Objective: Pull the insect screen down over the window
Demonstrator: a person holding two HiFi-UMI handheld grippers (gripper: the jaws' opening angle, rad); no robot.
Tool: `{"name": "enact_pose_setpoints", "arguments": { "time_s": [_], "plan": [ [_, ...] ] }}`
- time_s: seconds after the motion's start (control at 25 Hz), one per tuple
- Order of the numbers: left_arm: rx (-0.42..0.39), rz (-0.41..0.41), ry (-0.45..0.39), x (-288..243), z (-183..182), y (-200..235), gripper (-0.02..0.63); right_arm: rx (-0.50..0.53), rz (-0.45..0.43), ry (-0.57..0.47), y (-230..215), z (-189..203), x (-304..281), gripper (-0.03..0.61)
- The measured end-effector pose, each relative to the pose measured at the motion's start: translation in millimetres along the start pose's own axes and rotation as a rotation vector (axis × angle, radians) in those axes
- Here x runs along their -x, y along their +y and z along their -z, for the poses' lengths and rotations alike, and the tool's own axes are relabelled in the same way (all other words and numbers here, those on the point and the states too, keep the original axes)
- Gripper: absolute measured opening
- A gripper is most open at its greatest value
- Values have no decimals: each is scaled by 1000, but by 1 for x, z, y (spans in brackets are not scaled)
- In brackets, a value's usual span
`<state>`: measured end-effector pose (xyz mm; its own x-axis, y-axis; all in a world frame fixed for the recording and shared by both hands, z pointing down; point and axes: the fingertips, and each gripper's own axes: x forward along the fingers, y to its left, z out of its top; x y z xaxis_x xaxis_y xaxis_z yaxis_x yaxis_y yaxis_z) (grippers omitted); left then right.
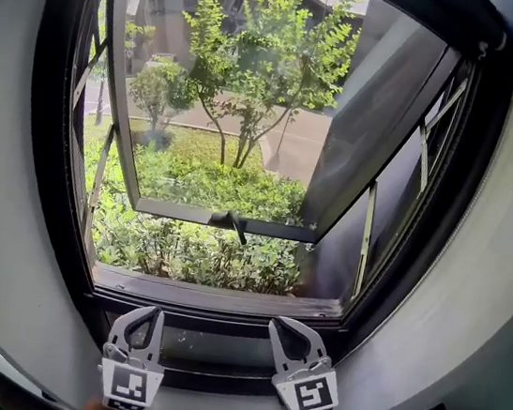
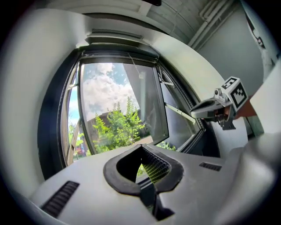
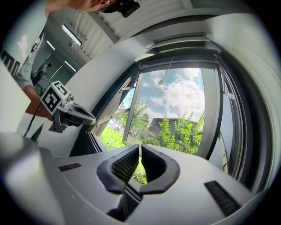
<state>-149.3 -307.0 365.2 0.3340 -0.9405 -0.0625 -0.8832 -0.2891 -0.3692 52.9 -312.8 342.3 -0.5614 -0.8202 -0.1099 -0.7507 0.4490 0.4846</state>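
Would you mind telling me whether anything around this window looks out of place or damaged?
Nothing stands out. The window sash is swung outward, which looks deliberate, with its handle on the bottom rail. The glass looks intact, and no screen covers the opening. The left gripper and right gripper are shut and empty near the sill.

The left gripper (image 1: 148, 317) and right gripper (image 1: 284, 330) are held side by side below the sill (image 1: 215, 295), jaws closed and empty; the window sash (image 1: 256, 76) is swung outward toward shrubs (image 1: 184, 251).
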Motion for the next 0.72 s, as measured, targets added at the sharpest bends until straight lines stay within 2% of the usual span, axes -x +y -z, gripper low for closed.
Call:
{"name": "enact_pose_setpoints", "arguments": {
  "time_s": [0.04,0.12,0.28,0.32,0.48,0.6,0.72],
  "plan": [
    [-47,-1,4,-3,-7,5,9,44,5,-10,-9,-7,-3,1],
    [-102,-6,9,-13,-22,14,9,123,18,-28,-30,-23,-8,45],
    [-189,-16,-43,-31,-68,34,15,243,30,-55,-66,-58,-20,108],
    [-210,-14,-47,-34,-78,38,36,271,30,-62,-72,-67,-25,117],
    [-325,-9,-20,-58,-114,53,197,418,48,-92,-110,-115,-42,180],
    [-451,-64,0,-72,-145,78,234,524,71,-118,-138,-157,-54,202],
    [-509,-100,31,-74,-175,109,247,594,93,-164,-161,-204,-62,216]
  ]
}}
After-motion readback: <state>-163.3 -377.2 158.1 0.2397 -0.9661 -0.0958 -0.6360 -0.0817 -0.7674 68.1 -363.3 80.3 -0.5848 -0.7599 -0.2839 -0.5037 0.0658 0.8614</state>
